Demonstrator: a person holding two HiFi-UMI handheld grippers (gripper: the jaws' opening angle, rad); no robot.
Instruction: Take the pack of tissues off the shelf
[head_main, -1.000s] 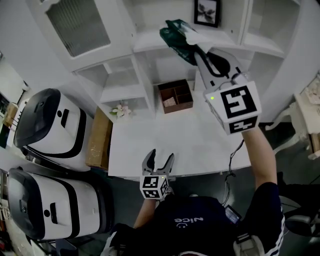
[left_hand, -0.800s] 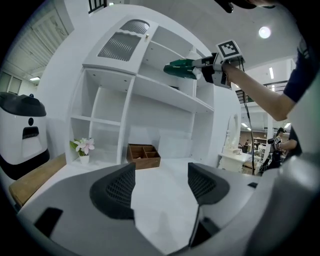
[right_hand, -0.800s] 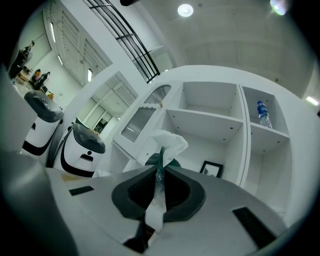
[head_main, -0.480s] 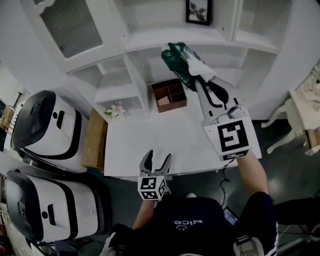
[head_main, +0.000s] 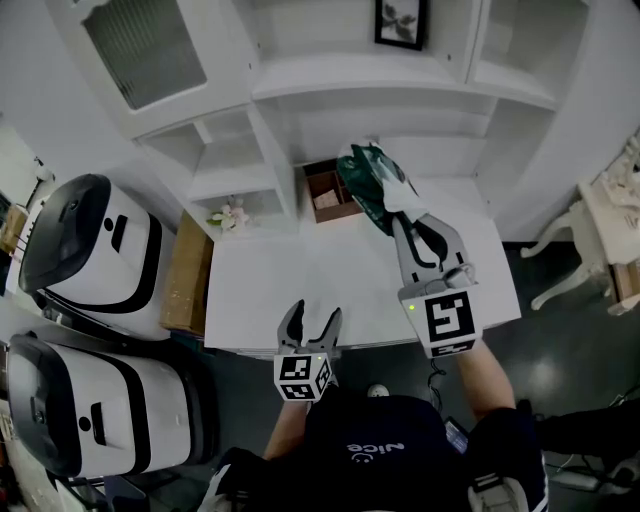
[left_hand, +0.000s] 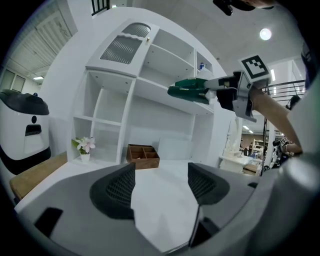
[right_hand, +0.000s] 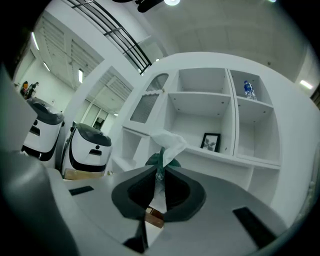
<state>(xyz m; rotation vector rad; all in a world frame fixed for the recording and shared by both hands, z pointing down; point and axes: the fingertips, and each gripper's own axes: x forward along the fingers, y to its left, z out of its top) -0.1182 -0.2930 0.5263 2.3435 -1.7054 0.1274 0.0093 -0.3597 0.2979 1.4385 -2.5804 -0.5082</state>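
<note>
The green pack of tissues (head_main: 371, 186) hangs in the air above the white table (head_main: 270, 290), clear of the shelf board (head_main: 330, 85). My right gripper (head_main: 401, 216) is shut on its near end, where a white tissue sticks out. In the right gripper view the pack (right_hand: 160, 162) is pinched between the two dark jaws, with the white tissue (right_hand: 168, 142) above them. The left gripper view shows the pack (left_hand: 189, 91) held out from the shelf unit. My left gripper (head_main: 313, 322) stands open over the table's near edge with nothing between its jaws.
A brown wooden organiser box (head_main: 327, 194) sits at the back of the table, just behind the pack. A small pot of flowers (head_main: 229, 215) stands in a low shelf compartment. A framed picture (head_main: 397, 22) rests on the shelf. Two white machines (head_main: 70, 250) stand left of the table.
My right gripper has drawn back and down from the shelf towards the table, carrying the green pack with it. The left gripper has stayed in place.
</note>
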